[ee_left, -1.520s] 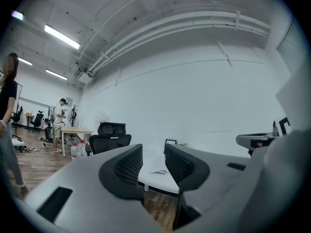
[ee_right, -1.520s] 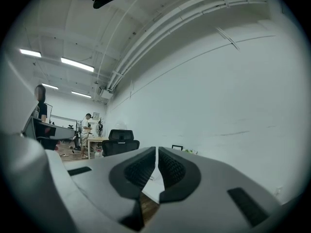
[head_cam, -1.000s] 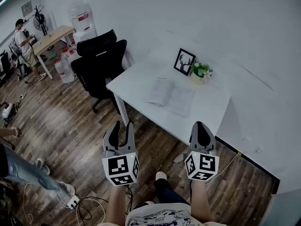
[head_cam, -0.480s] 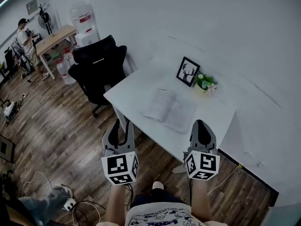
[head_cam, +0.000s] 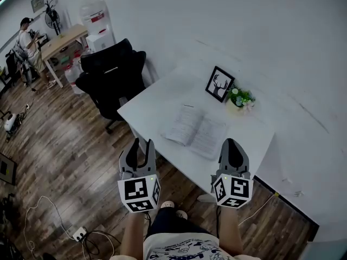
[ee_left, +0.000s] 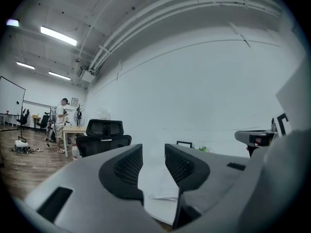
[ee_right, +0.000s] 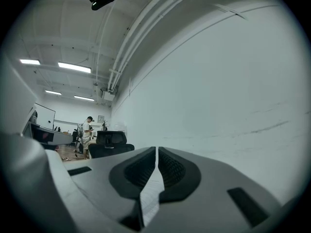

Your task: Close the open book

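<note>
The open book (head_cam: pixel 195 130) lies flat on the white table (head_cam: pixel 154 99), its pages facing up. Both grippers hang in the air short of the table's near edge, apart from the book. My left gripper (head_cam: pixel 140 144) is open with nothing between its fingers; in the left gripper view (ee_left: pixel 153 152) the book (ee_left: pixel 163 191) shows through the gap, low and ahead. My right gripper (head_cam: pixel 232 144) is shut and empty, and the right gripper view (ee_right: pixel 157 152) shows only a thin slit between its jaws.
A framed deer picture (head_cam: pixel 219 84) and a small potted plant (head_cam: pixel 241 97) stand behind the book by the wall. A black office chair (head_cam: pixel 111 77) sits at the table's left end. Further back left are a wooden desk (head_cam: pixel 62 42) and a person (head_cam: pixel 26 39). Cables (head_cam: pixel 81 234) lie on the floor.
Both grippers have come closer to the table, and the book now sits lower and nearer in the head view. Their jaws look unchanged. The person at lower left has left the view.
</note>
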Action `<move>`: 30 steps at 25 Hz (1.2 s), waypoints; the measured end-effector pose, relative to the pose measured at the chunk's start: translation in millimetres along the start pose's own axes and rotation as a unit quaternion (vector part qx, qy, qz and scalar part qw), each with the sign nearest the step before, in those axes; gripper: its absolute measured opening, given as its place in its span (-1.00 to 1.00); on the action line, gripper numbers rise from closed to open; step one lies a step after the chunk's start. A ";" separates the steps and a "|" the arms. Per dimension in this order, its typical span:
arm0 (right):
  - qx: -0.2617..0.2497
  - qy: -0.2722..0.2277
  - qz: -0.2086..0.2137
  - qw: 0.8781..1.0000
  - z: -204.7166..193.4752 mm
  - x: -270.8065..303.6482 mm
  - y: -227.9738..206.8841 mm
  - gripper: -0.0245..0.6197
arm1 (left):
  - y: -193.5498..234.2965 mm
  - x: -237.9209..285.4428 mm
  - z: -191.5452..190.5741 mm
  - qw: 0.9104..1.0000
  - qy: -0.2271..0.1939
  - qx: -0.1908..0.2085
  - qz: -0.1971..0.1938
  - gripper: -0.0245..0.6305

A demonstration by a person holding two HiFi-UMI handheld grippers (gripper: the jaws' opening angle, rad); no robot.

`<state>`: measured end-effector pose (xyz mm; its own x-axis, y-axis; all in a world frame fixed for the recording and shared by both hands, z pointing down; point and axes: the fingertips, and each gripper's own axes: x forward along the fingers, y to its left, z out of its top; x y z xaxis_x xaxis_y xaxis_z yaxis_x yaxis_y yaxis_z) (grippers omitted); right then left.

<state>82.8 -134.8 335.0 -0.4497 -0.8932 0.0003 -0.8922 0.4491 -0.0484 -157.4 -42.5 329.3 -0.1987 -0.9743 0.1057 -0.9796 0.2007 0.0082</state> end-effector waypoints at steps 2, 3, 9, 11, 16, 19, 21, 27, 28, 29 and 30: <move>0.000 0.003 -0.002 1.000 -3.0 7.5 1.5 -0.81 | 3.7 8.1 -2.3 1.000 0.002 -0.002 -0.002 -0.55; -0.001 0.004 -0.004 1.000 -4.9 11.8 1.8 -0.81 | 5.6 13.3 -3.9 1.000 0.004 -0.003 -0.003 -0.55; -0.004 0.010 -0.020 1.000 -9.9 43.8 2.0 -0.81 | 14.1 52.9 -11.3 1.000 0.017 -0.004 -0.023 -0.55; -0.005 0.009 -0.027 1.000 -9.3 54.2 3.4 -0.81 | 17.9 66.3 -10.7 0.999 0.019 -0.003 -0.032 -0.55; -0.007 0.013 -0.044 0.999 -14.3 80.2 6.5 -0.81 | 27.8 99.7 -12.3 0.998 0.025 -0.004 -0.051 -0.55; -0.009 0.018 -0.053 0.998 -18.3 91.9 8.7 -0.81 | 33.6 115.7 -14.6 0.998 0.029 -0.006 -0.061 -0.55; -0.011 0.021 -0.057 0.998 -21.9 98.9 10.5 -0.81 | 36.5 125.7 -17.6 0.997 0.033 -0.006 -0.068 -0.55; -0.014 0.032 -0.068 0.997 -34.0 113.4 13.7 -0.81 | 40.3 148.7 -31.1 0.995 0.048 -0.010 -0.085 -0.55; -0.015 0.034 -0.071 0.997 -35.3 114.8 13.0 -0.81 | 40.2 151.7 -33.1 0.995 0.051 -0.011 -0.087 -0.55; -0.015 0.036 -0.075 0.996 -36.6 116.1 12.0 -0.81 | 39.8 154.3 -35.2 0.994 0.054 -0.012 -0.090 -0.55; -0.016 0.037 -0.079 0.996 -38.1 117.1 10.6 -0.81 | 39.1 156.6 -37.6 0.994 0.056 -0.013 -0.092 -0.55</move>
<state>19.0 -233.8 372.6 -0.3051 -0.9490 0.0800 -0.9522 0.3052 -0.0107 -225.7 -183.4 383.6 -0.0093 -0.9775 0.2109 -0.9977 0.0232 0.0634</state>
